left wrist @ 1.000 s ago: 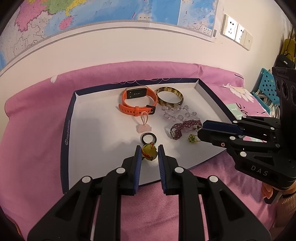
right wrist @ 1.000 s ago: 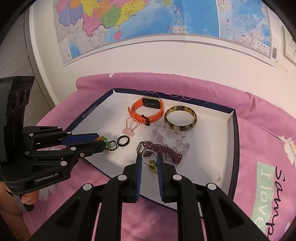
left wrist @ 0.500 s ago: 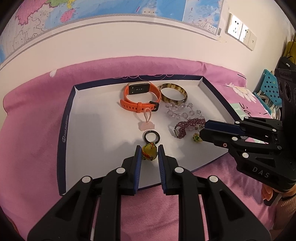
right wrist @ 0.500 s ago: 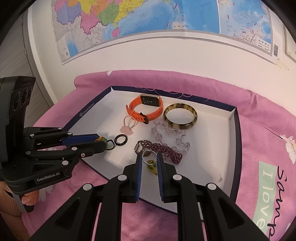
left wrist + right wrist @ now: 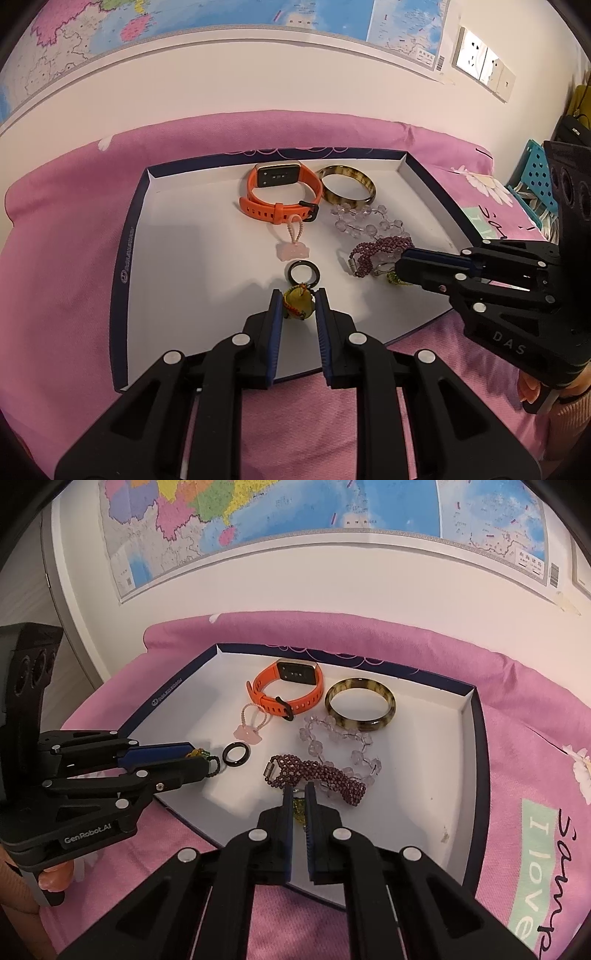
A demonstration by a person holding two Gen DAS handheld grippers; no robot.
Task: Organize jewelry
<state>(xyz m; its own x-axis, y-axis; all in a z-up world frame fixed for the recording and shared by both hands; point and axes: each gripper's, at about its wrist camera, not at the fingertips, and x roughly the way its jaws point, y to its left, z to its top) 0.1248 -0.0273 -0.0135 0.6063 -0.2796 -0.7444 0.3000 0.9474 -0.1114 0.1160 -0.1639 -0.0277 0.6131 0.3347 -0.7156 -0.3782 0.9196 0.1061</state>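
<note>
Left wrist view: my left gripper [image 5: 298, 305] is clamped on a small yellow-green pendant [image 5: 297, 303] over the tray [image 5: 125, 258]; my right gripper [image 5: 298, 797] pinches a greenish charm [image 5: 298, 811]. Both look light, hard and slippery, so I'd grip the body, not the cord

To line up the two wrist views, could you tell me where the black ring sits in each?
Left wrist: black ring at centre, just beyond the left gripper.
Right wrist: left of centre, before that gripper's tips.
Shared landmark: orange watch.
</note>
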